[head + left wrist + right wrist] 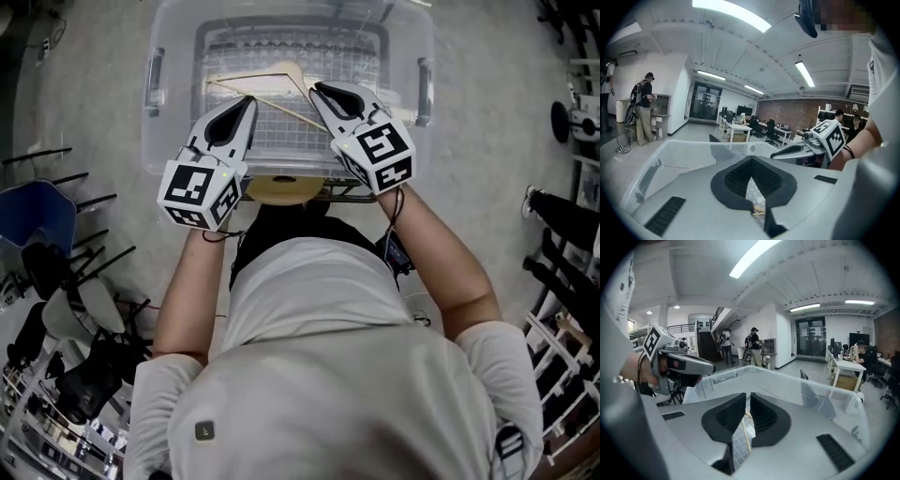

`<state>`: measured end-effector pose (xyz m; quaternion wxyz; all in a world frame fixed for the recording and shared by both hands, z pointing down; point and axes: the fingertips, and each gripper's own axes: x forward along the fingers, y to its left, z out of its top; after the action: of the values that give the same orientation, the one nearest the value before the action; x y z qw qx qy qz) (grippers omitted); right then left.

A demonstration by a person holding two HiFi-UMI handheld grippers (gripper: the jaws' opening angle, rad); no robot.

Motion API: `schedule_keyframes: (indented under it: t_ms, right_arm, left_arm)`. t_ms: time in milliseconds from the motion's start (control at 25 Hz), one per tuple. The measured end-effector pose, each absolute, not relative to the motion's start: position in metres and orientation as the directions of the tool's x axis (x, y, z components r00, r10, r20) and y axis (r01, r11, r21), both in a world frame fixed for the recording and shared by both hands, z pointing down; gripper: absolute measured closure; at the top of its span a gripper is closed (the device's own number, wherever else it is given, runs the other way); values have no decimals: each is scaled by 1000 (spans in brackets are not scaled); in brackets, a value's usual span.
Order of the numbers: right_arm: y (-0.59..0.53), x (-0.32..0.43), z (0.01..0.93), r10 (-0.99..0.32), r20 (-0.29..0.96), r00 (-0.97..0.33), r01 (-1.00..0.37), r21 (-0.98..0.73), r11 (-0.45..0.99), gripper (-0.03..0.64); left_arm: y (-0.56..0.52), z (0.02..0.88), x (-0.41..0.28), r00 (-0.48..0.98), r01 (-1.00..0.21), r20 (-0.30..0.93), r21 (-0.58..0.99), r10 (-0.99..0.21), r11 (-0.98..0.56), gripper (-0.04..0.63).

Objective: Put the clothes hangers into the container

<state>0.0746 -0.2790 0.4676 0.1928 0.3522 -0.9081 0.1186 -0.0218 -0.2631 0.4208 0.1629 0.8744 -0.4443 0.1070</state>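
Head view: the wooden hanger point(281, 71) lies inside the clear container point(173, 37); my left gripper point(246, 101) is closed and empty, my right gripper point(319, 89) barely parted and empty; placement looks done; next I'd fetch another hanger.

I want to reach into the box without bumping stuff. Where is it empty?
The box has bare floor along its far wall, beyond the hanger, and in the far left corner. The near half is crowded: the hanger lies there, and the left gripper and right gripper hover over it.
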Motion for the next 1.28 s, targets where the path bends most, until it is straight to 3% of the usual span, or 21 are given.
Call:
schedule_keyframes:
  t_ms: [640,1280]
  right_arm:
    - [-161,104,362,-630,241,-738,-655,-28,755,595]
    - [-109,111,331,-626,194,-756,-634,22,773,597]
  left_arm:
    - [-174,351,10,615,-788,210,119,-760,-604,578]
    - [-108,321,12,584,-807,214,50,-783,-589,578]
